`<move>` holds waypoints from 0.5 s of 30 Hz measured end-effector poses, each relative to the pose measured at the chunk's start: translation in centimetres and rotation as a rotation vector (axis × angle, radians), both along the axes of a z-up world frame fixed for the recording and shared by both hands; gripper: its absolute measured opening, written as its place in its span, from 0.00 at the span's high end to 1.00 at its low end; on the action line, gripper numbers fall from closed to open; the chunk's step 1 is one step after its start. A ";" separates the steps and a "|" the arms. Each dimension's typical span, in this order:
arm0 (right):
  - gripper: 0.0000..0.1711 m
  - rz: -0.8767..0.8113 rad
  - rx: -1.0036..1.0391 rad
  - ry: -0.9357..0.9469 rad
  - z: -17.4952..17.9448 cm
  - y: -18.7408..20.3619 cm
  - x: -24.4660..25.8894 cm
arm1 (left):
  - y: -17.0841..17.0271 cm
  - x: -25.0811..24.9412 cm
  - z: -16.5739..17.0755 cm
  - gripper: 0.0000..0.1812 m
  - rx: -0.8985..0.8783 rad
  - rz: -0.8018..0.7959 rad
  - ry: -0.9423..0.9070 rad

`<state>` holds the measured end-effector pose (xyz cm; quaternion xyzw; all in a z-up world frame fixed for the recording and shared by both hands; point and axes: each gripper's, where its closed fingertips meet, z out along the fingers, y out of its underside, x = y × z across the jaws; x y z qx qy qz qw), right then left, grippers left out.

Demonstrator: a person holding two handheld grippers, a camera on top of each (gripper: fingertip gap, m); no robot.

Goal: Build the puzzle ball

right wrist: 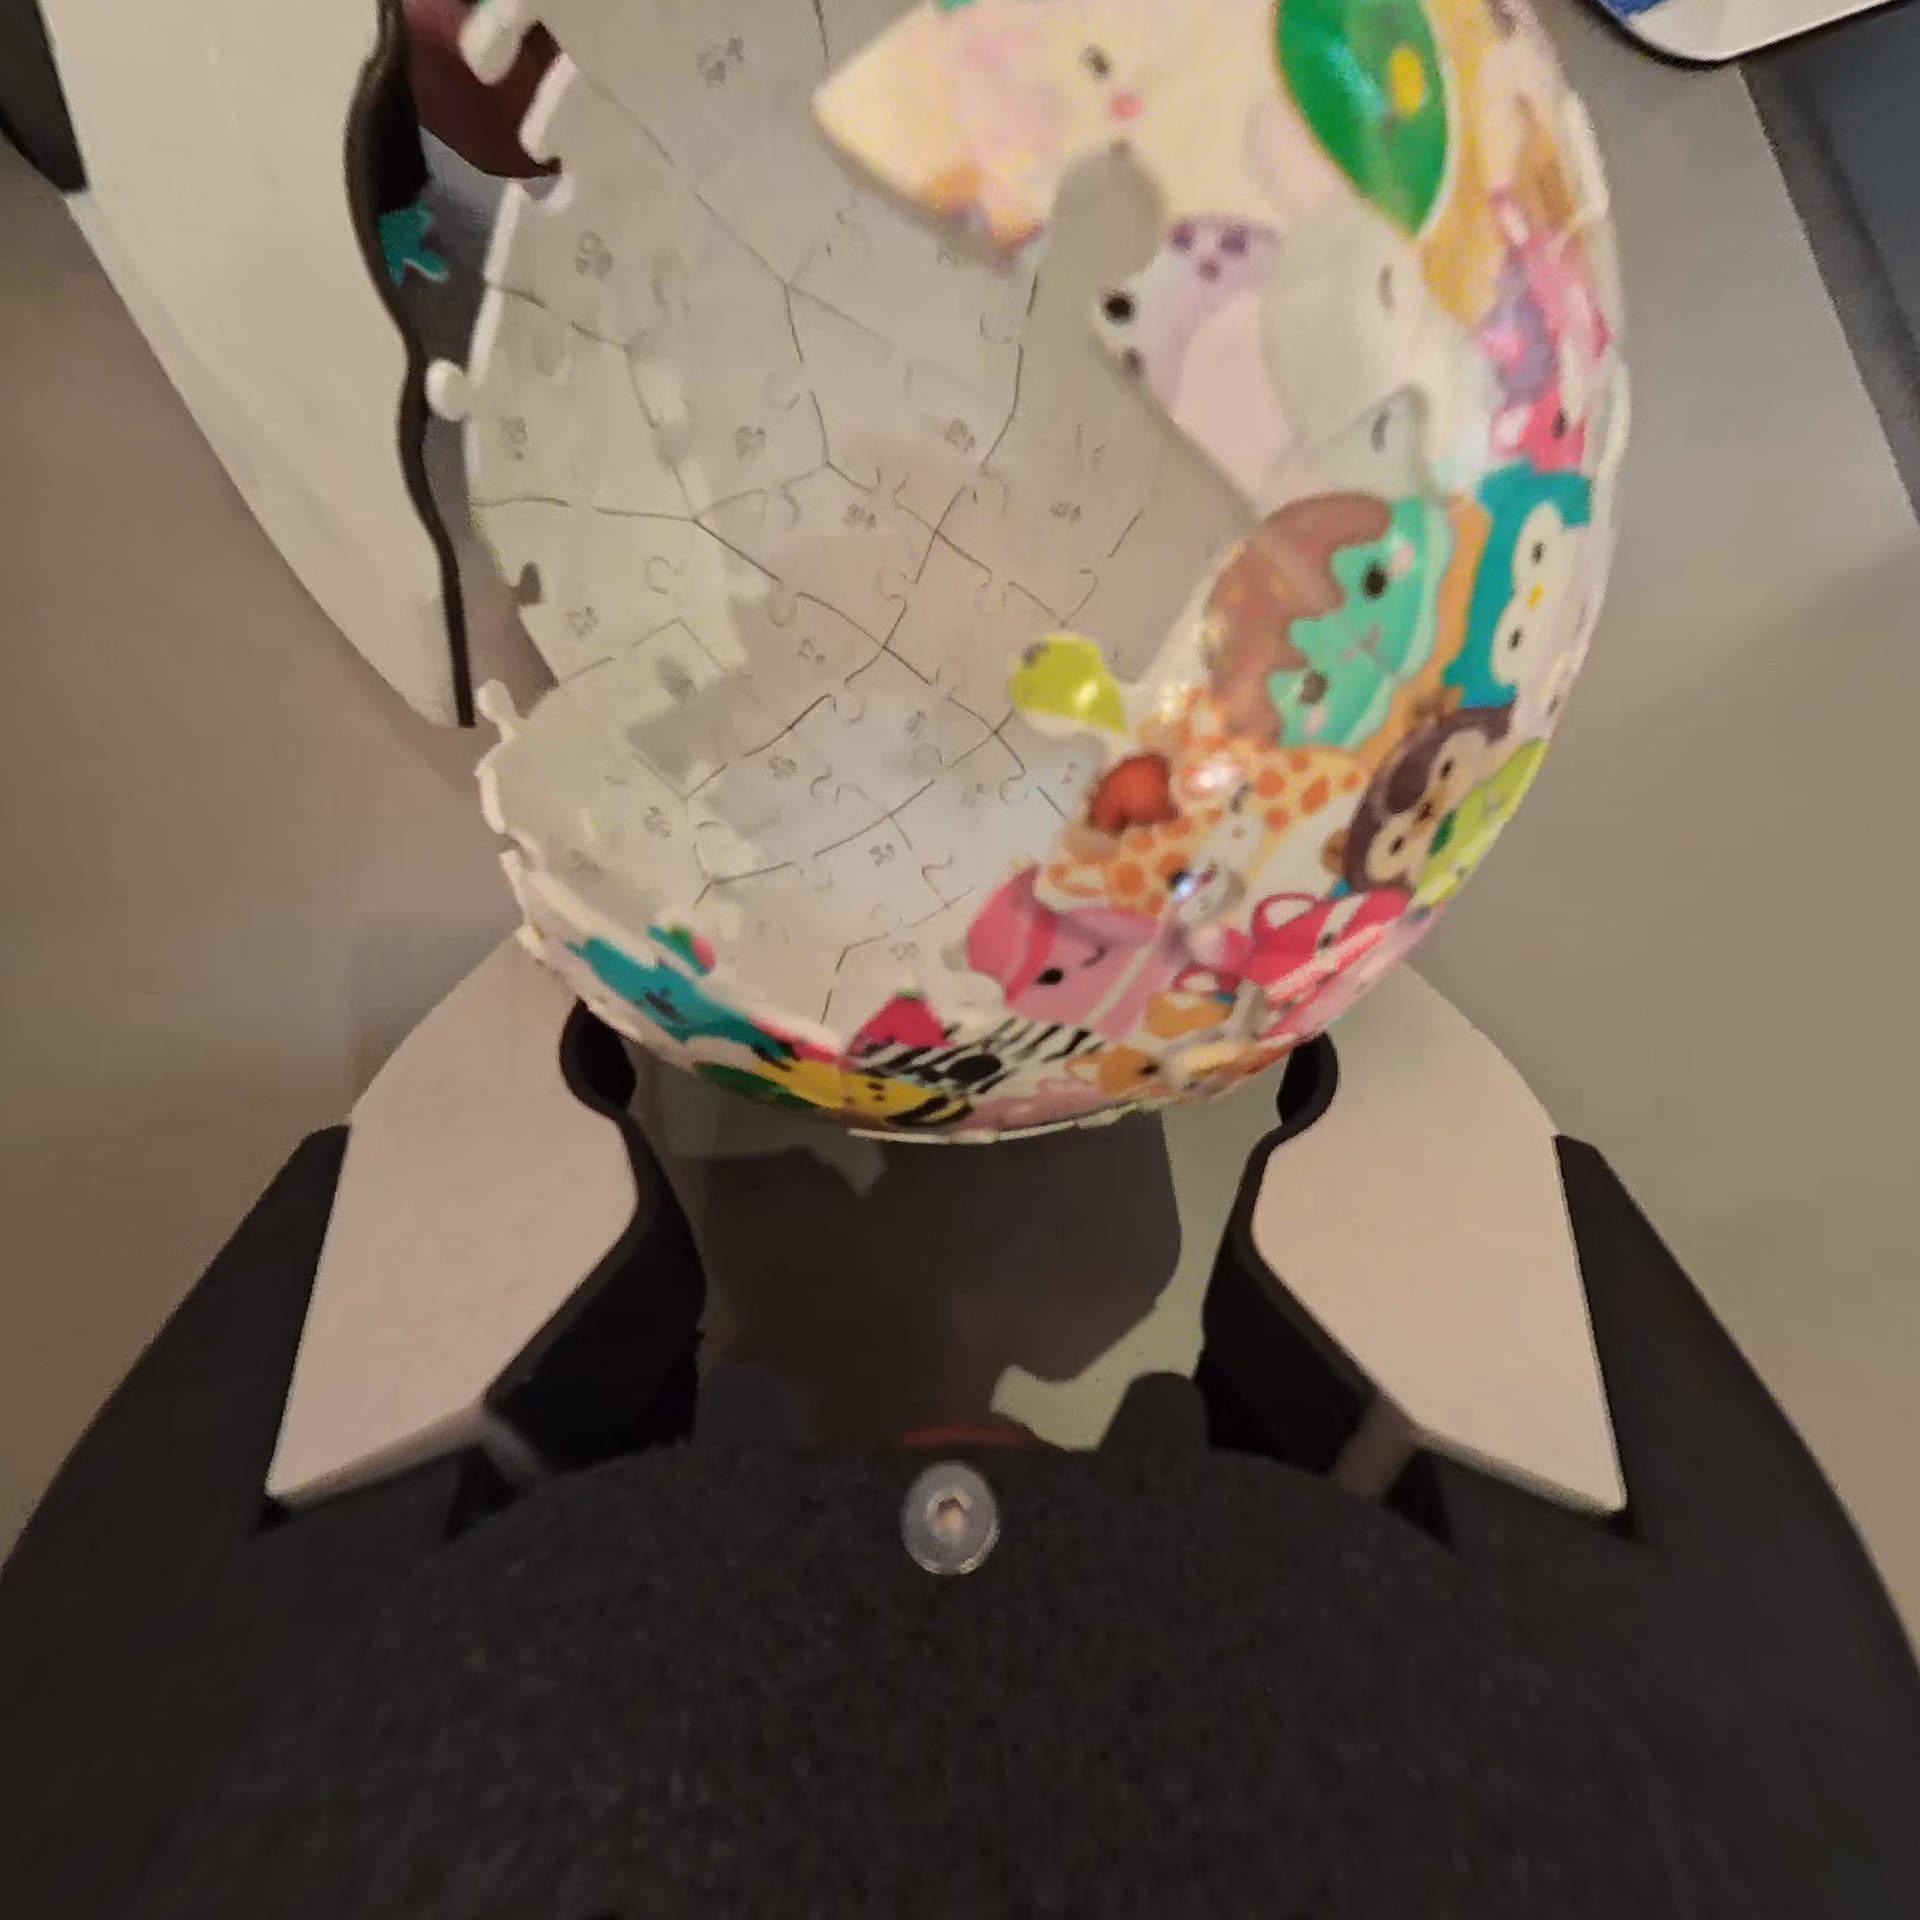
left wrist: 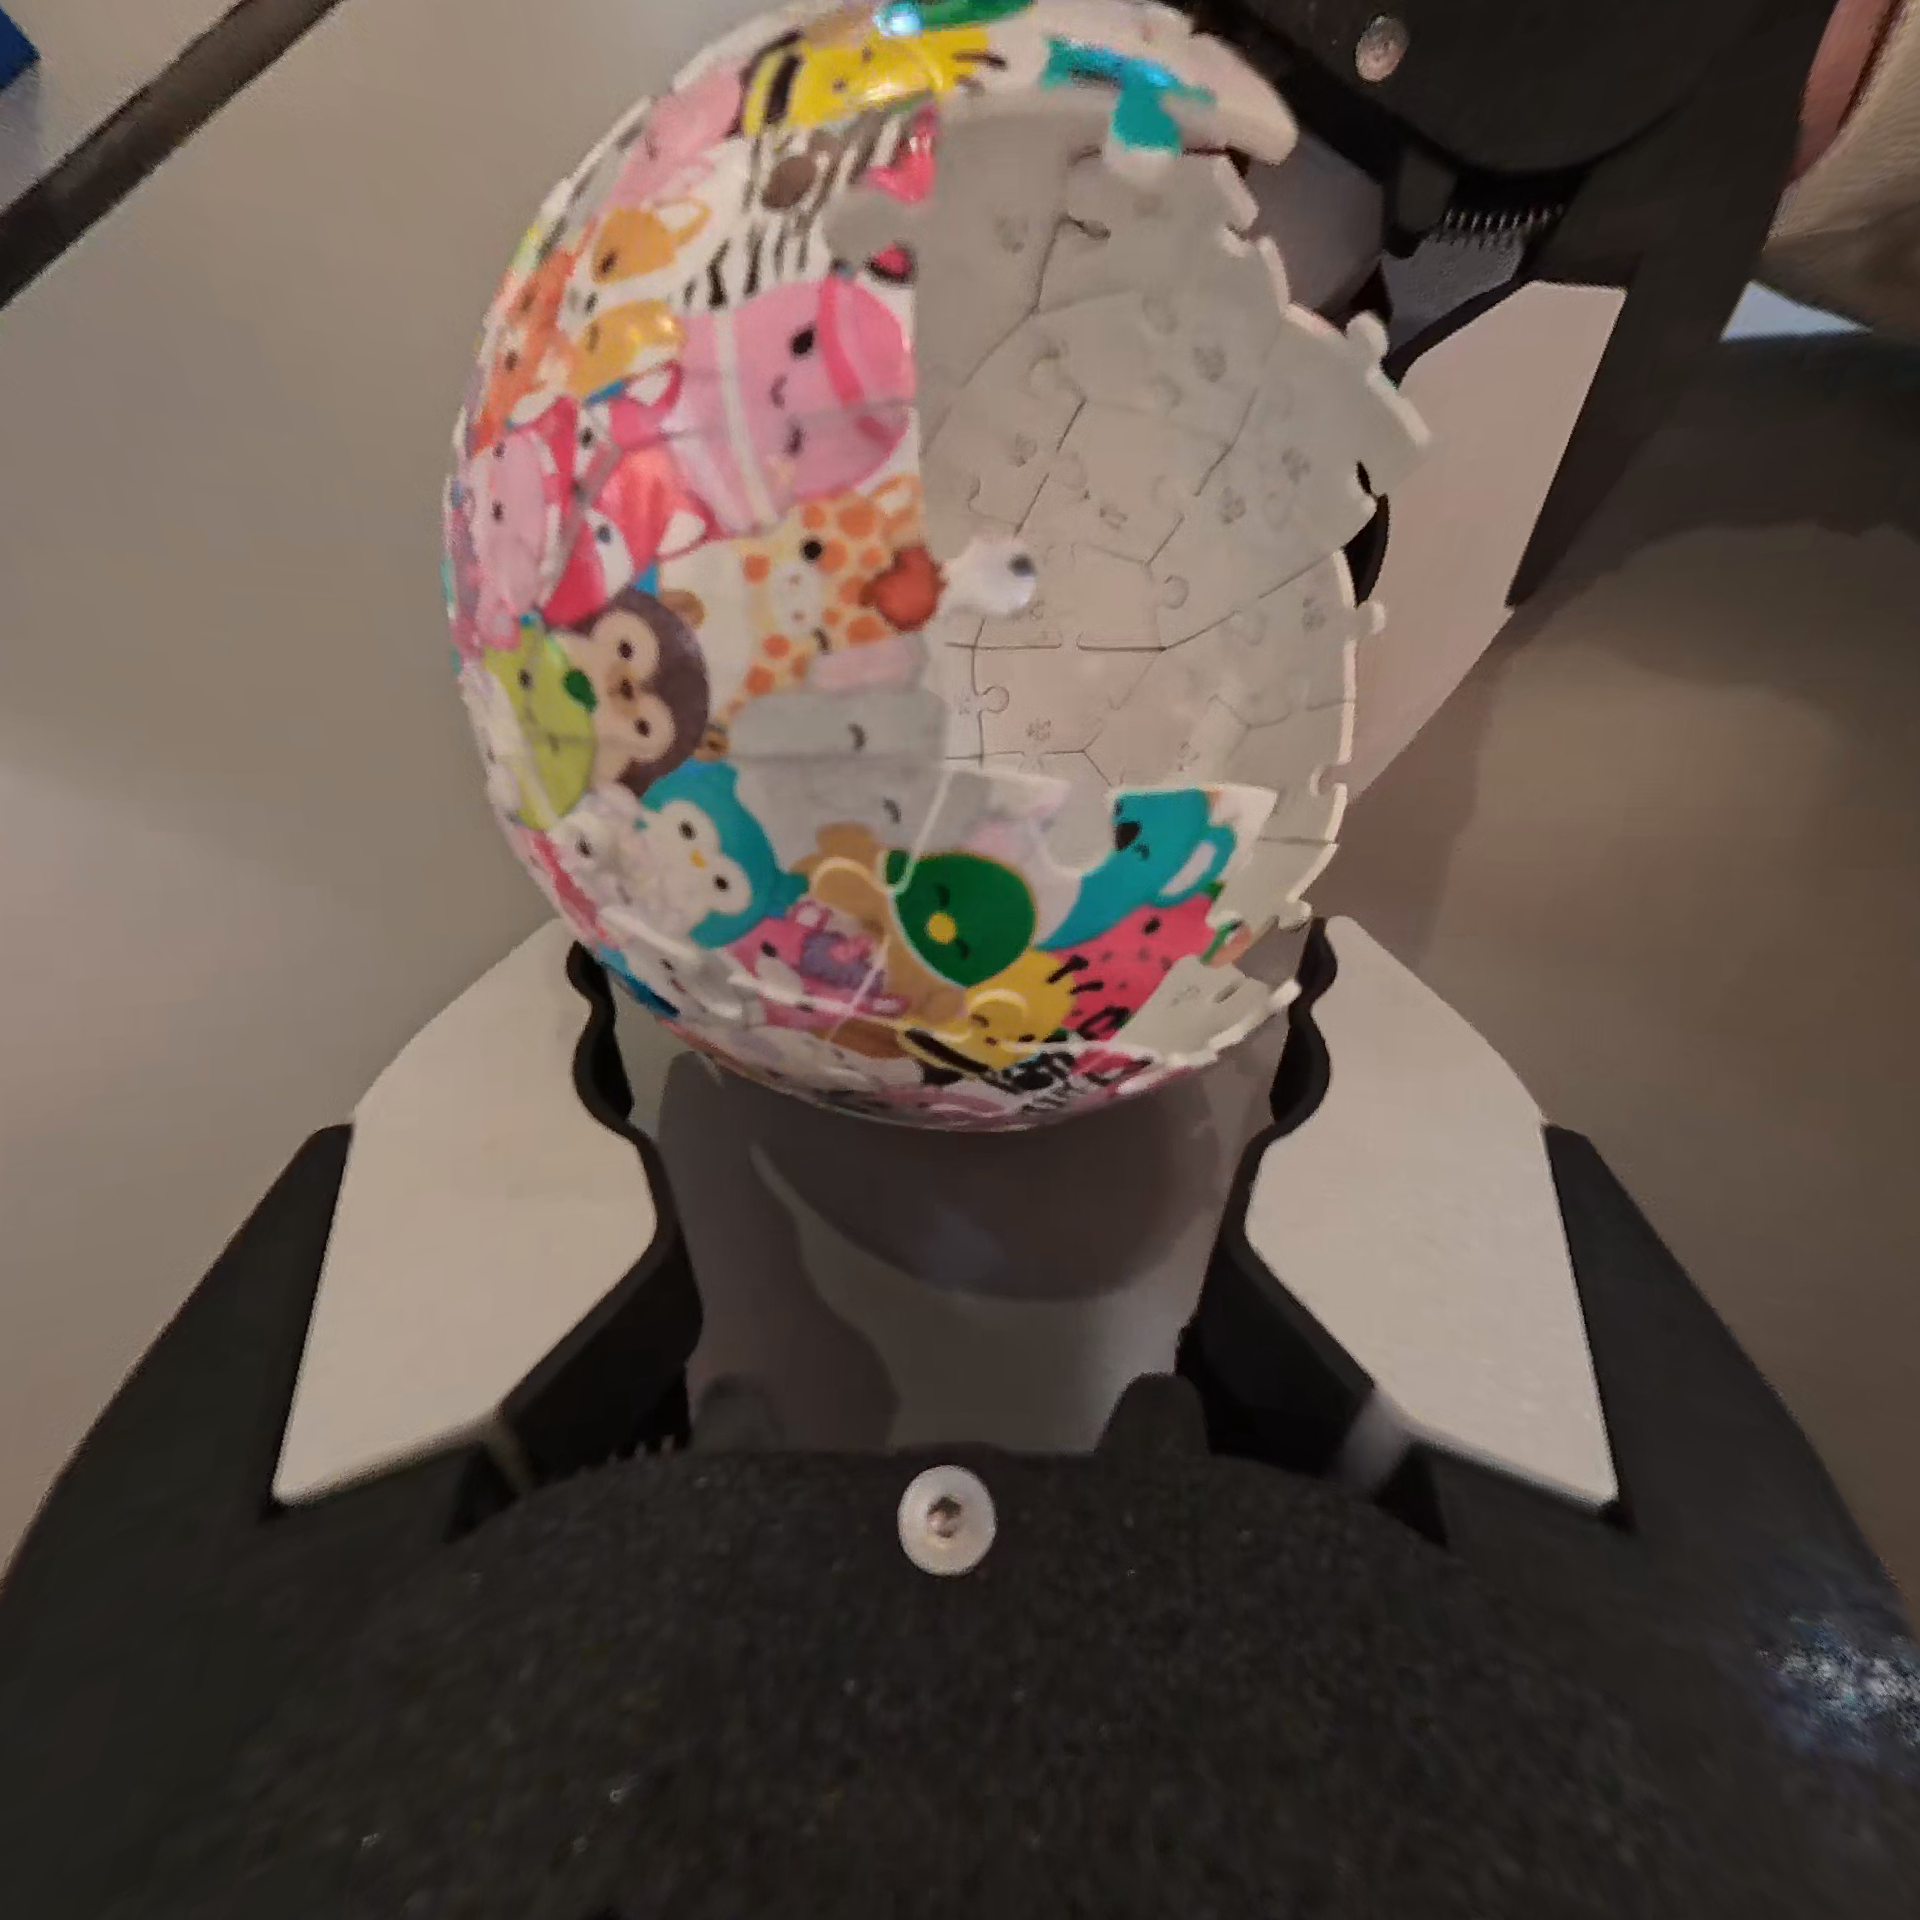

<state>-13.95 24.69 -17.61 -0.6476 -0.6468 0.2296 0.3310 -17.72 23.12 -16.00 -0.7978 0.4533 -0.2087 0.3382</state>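
The puzzle ball (left wrist: 727,520) is a partly built hollow sphere printed with colourful cartoon animals. A large gap on its right side shows the white inner faces of the pieces (left wrist: 1143,468). My left gripper (left wrist: 951,987) holds the ball's near end between its two fingertips. My right gripper (left wrist: 1455,156) is at the ball's far top right. In the right wrist view the ball (right wrist: 1403,675) fills the frame with its white inside (right wrist: 779,520) towards the camera. The right gripper (right wrist: 951,1049) clasps its lower end. One left gripper finger (right wrist: 416,416) lies against the ball's jagged far left rim.
A beige table top (left wrist: 208,623) lies under everything. A dark strip (left wrist: 156,135) crosses the top left corner of the left wrist view. A person's hand (left wrist: 1860,104) shows at its top right. A white and blue object (right wrist: 1714,21) and a grey surface (right wrist: 1849,312) are at the right wrist view's top right.
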 end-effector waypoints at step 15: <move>0.48 -0.215 -0.019 0.051 1.4 -1.5 4.4 | -6.6 -7.8 2.6 0.55 0.027 0.142 -0.110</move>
